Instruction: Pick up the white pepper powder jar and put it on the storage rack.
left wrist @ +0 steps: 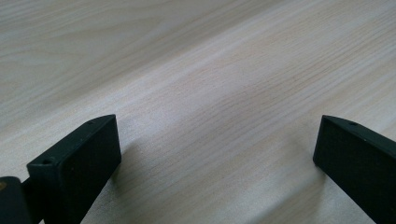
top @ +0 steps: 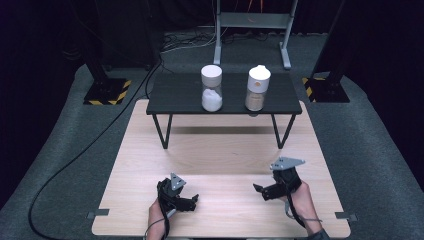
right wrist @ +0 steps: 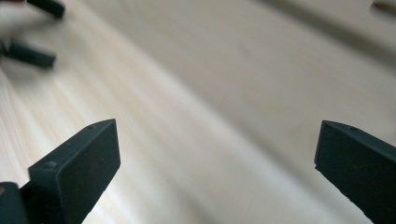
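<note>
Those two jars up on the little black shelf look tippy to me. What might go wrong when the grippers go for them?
Both jars, one with white powder and one with brown, stand tall near the black shelf front edge; a nudge might topple them off. The open left gripper and right gripper point toward each other and might collide.

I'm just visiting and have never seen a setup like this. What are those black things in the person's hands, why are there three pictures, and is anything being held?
A person sits at a pale wooden table and holds a hand-operated clamp in each hand: the left gripper and the right gripper. The high view looks down from above. The other two pictures come from small cameras riding on each clamp, looking along its two black jaws at the tabletop. Both clamps are open and hold nothing. Farther back stands a small black shelf with two white-lidded jars on it: the left jar holds something white, the right jar something brownish.
</note>
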